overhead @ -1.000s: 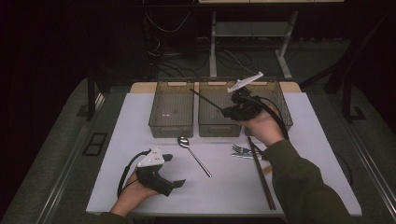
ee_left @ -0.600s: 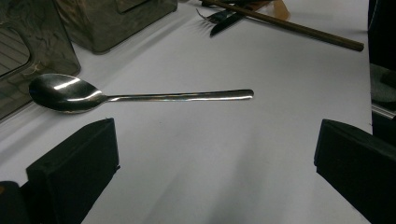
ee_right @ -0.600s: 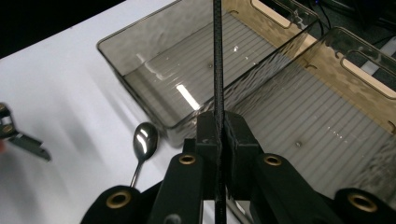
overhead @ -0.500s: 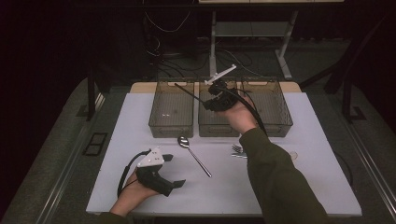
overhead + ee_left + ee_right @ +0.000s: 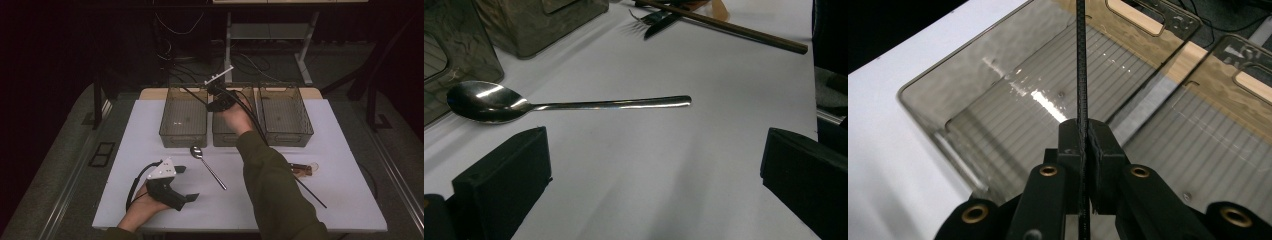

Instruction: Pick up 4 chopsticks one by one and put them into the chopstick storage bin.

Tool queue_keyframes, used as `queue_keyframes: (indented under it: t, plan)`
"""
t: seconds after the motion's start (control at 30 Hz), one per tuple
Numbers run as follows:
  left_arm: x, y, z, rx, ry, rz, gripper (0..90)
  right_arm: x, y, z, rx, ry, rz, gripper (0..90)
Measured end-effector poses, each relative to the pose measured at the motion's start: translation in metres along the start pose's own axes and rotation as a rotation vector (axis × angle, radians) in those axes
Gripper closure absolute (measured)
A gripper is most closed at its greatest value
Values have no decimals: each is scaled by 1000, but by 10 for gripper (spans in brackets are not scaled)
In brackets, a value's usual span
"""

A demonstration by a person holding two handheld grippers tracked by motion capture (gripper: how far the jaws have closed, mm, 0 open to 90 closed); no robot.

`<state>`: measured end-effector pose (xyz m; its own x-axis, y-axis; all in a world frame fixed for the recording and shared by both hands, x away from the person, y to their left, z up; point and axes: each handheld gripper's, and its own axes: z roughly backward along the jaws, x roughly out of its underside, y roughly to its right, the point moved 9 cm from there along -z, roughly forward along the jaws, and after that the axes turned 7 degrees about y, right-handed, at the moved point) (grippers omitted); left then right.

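Evidently mid-delivery. Right gripper point(image 5: 218, 102): pressed together on a thin black chopstick point(image 5: 1081, 75), pads clamped flat on either side of it near one end, long free part sticking out ahead. Held up over the row of three clear bins, with the stick's tip point(image 5: 192, 95) reaching above the left bin point(image 5: 182, 135). Gripped so near the end, probably, to let the free length go in first and lie along the ribbed floor. Tilted rather than level, likely for the same reason: easier to clear the rim. Left bin nearly bare, as far as the reflections allow a judgement.

Left gripper point(image 5: 187, 183): spread wide, nothing between the jaws, parked low on the white table point(image 5: 345, 150) at the near edge. Pointed at the spoon point(image 5: 569, 104), which lies just ahead with the bowl close to the bins and the handle towards the person. Looks like waiting there so as to keep clear of the right arm crossing the table.

Farther right on the table, a second chopstick point(image 5: 310, 192) and what seems to be a fork point(image 5: 656, 20), close together and well apart from the spoon. Not yet sorted, by the look of it.
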<state>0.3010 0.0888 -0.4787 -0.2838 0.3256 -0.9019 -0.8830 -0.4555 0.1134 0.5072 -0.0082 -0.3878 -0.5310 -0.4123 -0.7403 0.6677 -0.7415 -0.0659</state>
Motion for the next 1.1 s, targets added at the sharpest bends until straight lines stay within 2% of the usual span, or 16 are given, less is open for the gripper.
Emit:
queue_keyframes:
  t: [0.13,0.37,0.5,0.67,0.77,0.93,1.0,1.1]
  plan:
    - [1,0,-1,3,-2,1,0,-4,-1,-19,10,-12,-9,853]
    - [0,0,-1,4,1,-2,0,-2,-5,-51,29,-53,-29,853]
    - [0,0,-1,5,-3,-5,0,-1,-6,-65,37,-69,-60,853]
    - [-1,0,-1,5,13,11,0,0,-11,-80,43,-90,-69,853]
    - [-1,1,-1,8,10,8,0,3,-17,-89,35,-109,-76,853]
    - [-1,1,-1,12,2,2,0,3,-22,-94,23,-107,-70,850]
    - [0,1,-1,11,0,0,0,2,-23,-95,33,-89,-63,738]
    - [-1,1,-1,9,4,5,0,-2,-22,-90,28,-68,-62,684]
